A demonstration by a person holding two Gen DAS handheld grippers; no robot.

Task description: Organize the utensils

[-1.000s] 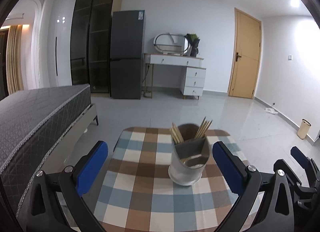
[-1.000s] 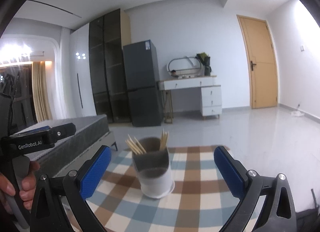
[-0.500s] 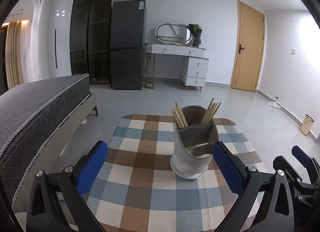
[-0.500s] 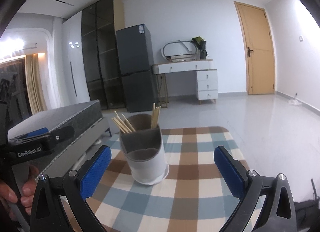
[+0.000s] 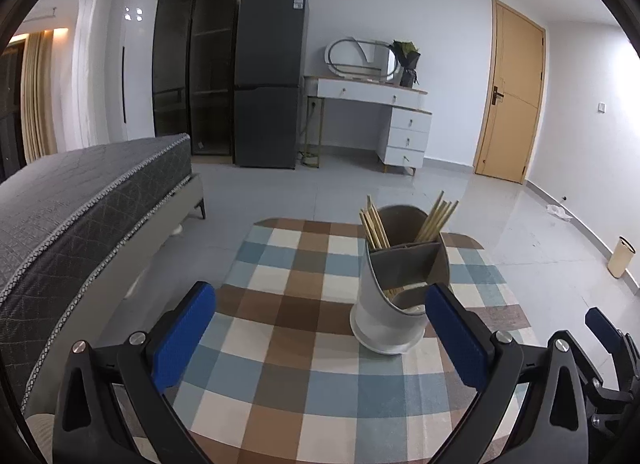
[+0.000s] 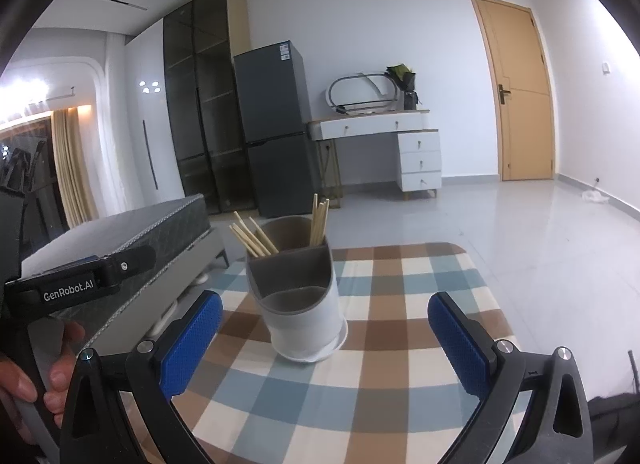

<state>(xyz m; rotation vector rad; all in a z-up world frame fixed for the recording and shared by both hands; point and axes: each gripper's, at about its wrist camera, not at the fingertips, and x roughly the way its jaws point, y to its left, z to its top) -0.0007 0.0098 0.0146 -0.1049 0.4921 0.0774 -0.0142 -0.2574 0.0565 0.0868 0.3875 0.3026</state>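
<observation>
Upright utensil holder (image 5: 394,284) on checked tablecloth (image 5: 280,344), chopsticks (image 6: 256,240) fanning up in far compartments, left gripper (image 5: 320,338) and right gripper (image 6: 324,344) jaws spread empty, right view alone shows hand (image 6: 36,372).

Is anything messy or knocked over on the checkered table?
Nothing stands out. The utensil holder stands upright on the checkered tablecloth, and the chopsticks lean inside its back compartments. Nothing has spilled.

Ahead of you a dark fridge (image 5: 270,79) stands against the far wall, beside a white dressing table (image 5: 384,119) carrying an oval mirror (image 5: 360,57). A grey bed (image 5: 80,191) lies left, a wooden door (image 5: 510,95) right.
</observation>
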